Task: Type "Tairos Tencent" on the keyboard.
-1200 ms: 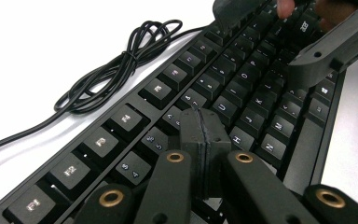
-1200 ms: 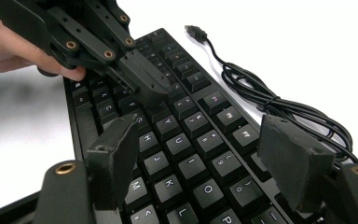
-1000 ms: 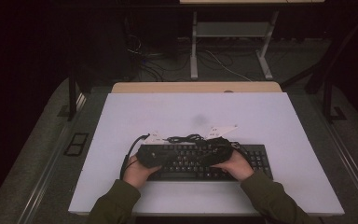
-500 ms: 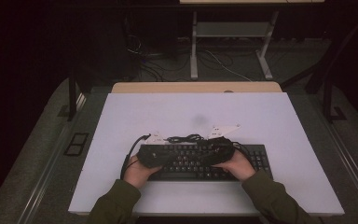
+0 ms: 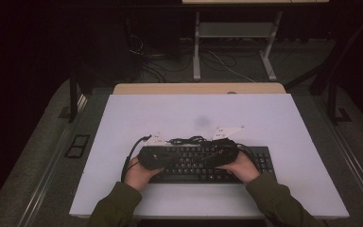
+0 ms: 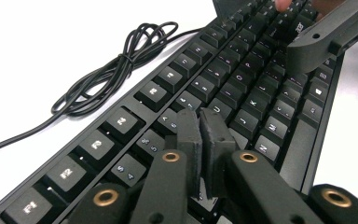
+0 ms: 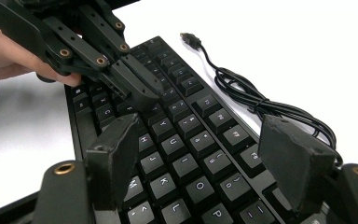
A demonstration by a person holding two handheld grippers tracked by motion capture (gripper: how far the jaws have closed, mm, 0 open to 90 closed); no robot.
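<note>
With the keyboard (image 5: pixel 208 163) lying near the table's (image 5: pixel 283 118) near edge, the left gripper (image 6: pixel 200 126), jaws pressed together and empty, seems to be tapping a key, while the right gripper (image 7: pixel 205 154) hovers wide open, holding nothing; next likely calls for a precise press.

Both forearms enter from the near edge in olive-green sleeves and angle inward toward each other. The left hand (image 5: pixel 139 172) grips the left gripper (image 6: pixel 200 133) from behind, with its body pointing right. The jaws of this gripper are pressed together, pad against pad, with no gap between them. The right hand (image 5: pixel 241 165) grips the right gripper (image 7: pixel 205 154), with its body pointing left. The jaws of this gripper are spread wide apart. The two grippers face each other, tips near one another, level and low.
</note>
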